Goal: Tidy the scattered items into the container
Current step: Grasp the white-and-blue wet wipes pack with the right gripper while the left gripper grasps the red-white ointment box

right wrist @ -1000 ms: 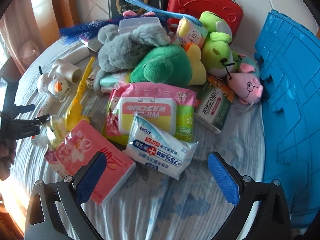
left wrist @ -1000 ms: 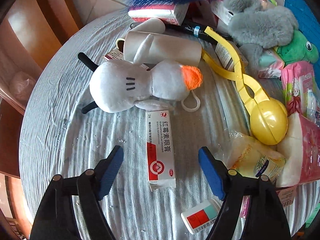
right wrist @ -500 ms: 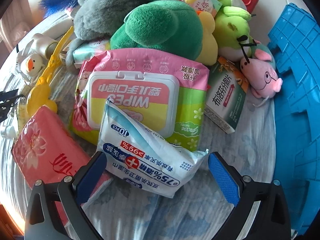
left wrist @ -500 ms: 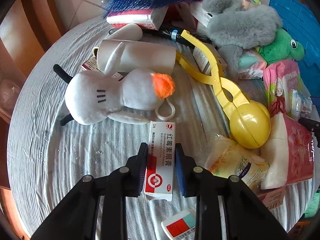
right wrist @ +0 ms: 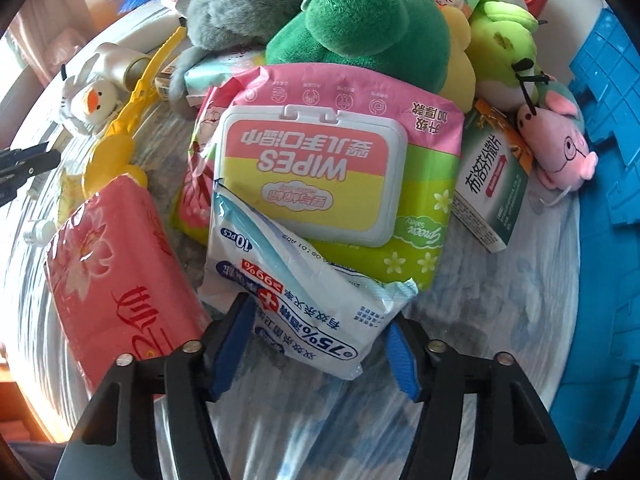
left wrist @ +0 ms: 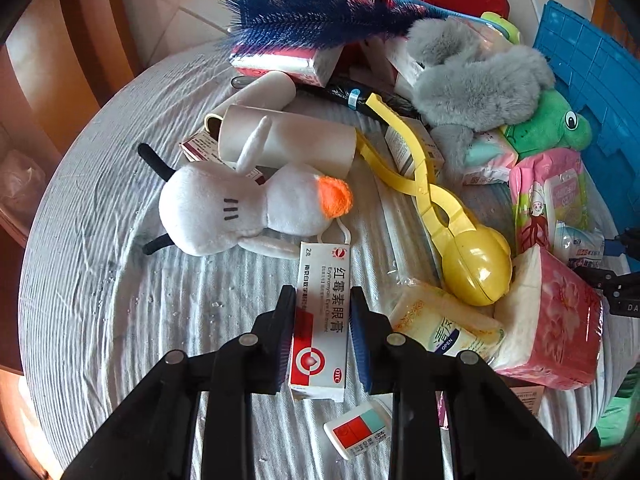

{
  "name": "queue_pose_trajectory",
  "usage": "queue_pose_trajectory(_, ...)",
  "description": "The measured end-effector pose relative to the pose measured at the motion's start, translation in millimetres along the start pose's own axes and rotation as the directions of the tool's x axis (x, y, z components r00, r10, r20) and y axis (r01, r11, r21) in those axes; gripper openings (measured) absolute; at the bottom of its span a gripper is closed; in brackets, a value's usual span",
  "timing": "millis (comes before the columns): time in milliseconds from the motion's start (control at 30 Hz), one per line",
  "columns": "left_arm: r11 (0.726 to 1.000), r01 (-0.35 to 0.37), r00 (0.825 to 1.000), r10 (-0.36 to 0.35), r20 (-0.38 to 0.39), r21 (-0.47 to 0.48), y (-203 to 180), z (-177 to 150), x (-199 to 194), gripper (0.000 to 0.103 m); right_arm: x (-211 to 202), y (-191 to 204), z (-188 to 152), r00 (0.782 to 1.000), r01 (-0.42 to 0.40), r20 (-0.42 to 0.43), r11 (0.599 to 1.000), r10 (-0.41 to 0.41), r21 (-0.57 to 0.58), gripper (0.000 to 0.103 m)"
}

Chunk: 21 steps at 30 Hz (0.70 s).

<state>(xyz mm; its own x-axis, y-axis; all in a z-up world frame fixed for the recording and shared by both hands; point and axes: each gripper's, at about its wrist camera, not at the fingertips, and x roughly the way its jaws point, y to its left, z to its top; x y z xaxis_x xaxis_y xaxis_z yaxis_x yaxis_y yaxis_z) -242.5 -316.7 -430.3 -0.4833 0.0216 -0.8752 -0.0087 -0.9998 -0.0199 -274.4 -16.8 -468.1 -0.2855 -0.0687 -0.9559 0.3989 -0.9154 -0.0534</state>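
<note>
The left gripper (left wrist: 322,330) is clamped on the ointment box (left wrist: 323,320), which lies flat on the table (left wrist: 100,280); a second ago its jaws stood wide. The right gripper (right wrist: 318,346) has dropped lower and its jaws are closing around the alcohol wipes pack (right wrist: 296,300). Basically everything's still scattered, nothing visibly in the blue container (right wrist: 608,240) yet.

Striped grey cloth (left wrist: 100,280), tiled floor (left wrist: 176,8), wooden furniture (left wrist: 52,60)
</note>
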Motion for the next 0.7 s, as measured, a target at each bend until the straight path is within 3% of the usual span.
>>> queue_pose_trajectory(67,1.000,-0.010,1.000,0.010,-0.002,-0.009,2,1,-1,0.026,-5,-4,-2,1.000,-0.009,0.008,1.000,0.009,0.022,0.043)
queue_pose_trajectory(267,1.000,-0.016,1.000,0.016,0.017,-0.015,0,2,-12,0.026,-26,-9,-8,0.999,-0.028,0.040,0.998,0.027,0.047,0.026)
queue_pose_trajectory(700,1.000,-0.030,0.997,0.031,0.076,-0.009,-9,17,-48,0.026,-93,-13,-6,0.989,-0.013,0.147,0.998,0.003,0.066,0.018)
